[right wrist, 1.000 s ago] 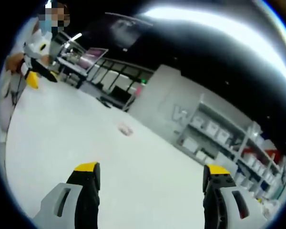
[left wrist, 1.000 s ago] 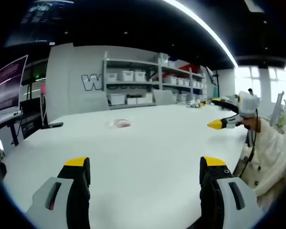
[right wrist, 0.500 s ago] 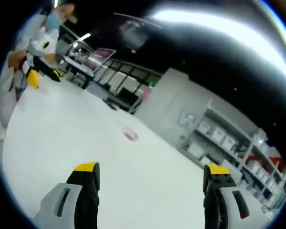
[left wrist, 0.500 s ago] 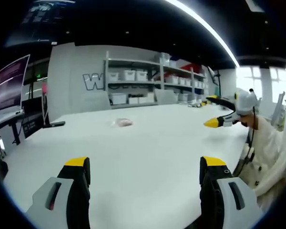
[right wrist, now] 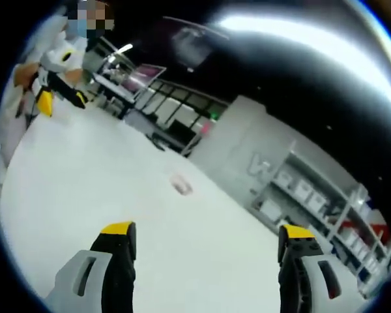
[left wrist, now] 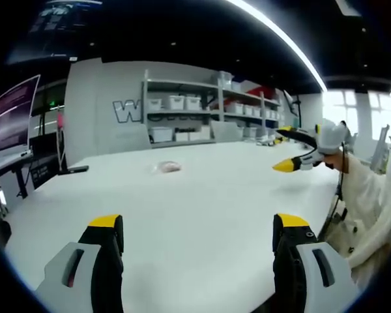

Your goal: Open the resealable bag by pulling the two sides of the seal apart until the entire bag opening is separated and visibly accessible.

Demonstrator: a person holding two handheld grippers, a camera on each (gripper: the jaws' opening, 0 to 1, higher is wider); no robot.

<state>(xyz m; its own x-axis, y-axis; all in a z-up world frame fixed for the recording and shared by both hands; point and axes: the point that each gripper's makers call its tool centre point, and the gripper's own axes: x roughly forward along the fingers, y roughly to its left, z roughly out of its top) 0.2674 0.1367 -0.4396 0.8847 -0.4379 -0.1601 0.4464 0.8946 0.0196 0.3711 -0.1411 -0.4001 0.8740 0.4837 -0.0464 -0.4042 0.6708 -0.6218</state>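
A small clear resealable bag (left wrist: 167, 167) with something pinkish inside lies flat on the white table (left wrist: 202, 195), far ahead of both grippers. My left gripper (left wrist: 199, 228) hovers low over the table's near part, open, nothing between its yellow-tipped jaws. My right gripper (left wrist: 285, 149) enters the left gripper view from the right, open and held above the table. In the right gripper view the bag (right wrist: 180, 185) lies well beyond my open right gripper (right wrist: 206, 231), and my left gripper (right wrist: 60, 98) shows at the upper left.
Shelves with white bins (left wrist: 182, 104) line the far wall. A monitor (left wrist: 13, 114) stands at the left, and a dark flat object (left wrist: 75, 170) lies near the table's far left edge. A person in a white coat (left wrist: 365, 195) stands at the table's right edge.
The right gripper has drifted a little left in the left gripper view, and its own view has swung slightly. The bag lies where it was. Both grippers stay open.
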